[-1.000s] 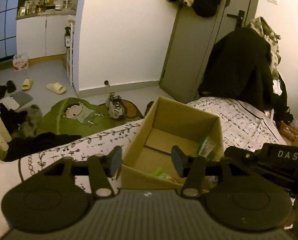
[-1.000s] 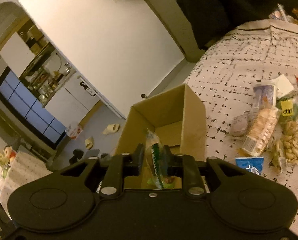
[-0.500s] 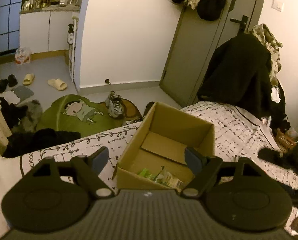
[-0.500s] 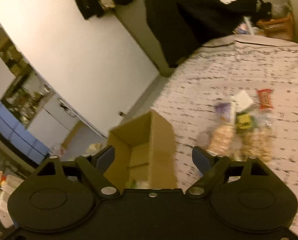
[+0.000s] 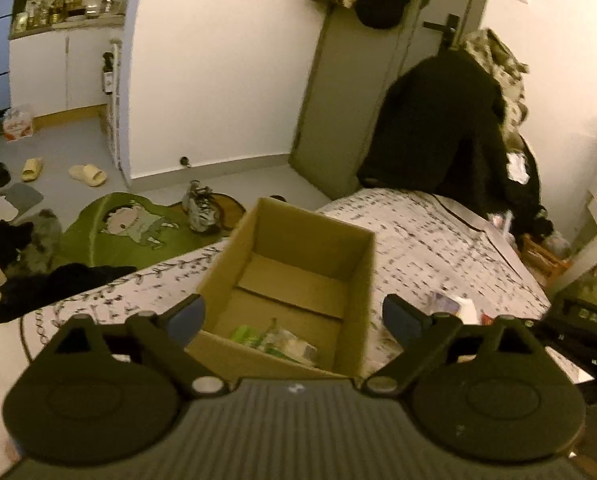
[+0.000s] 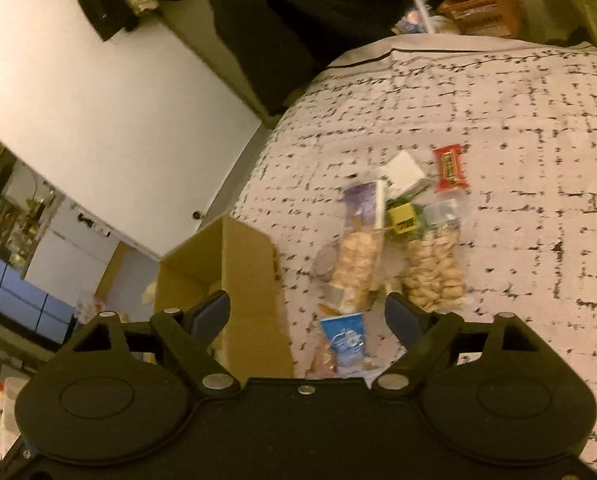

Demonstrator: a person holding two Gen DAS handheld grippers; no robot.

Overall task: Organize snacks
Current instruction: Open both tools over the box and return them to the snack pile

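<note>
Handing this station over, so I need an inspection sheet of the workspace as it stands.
Surface: patterned bedspread.
Job's things: open cardboard box holding green-wrapped snacks; snack pile beside it, including red bar and blue packet.
Clutter: shoes, slippers, dark clothes on floor.
Grippers: left gripper has just been opening, empty; right gripper open, empty.
Cables: nothing seen.
Surroundings: door, hung coats, green rug.

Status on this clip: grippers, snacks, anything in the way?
Left gripper and right gripper open, empty. Some packets in cardboard box; snack pile waits on bed. Nothing blocking.
</note>
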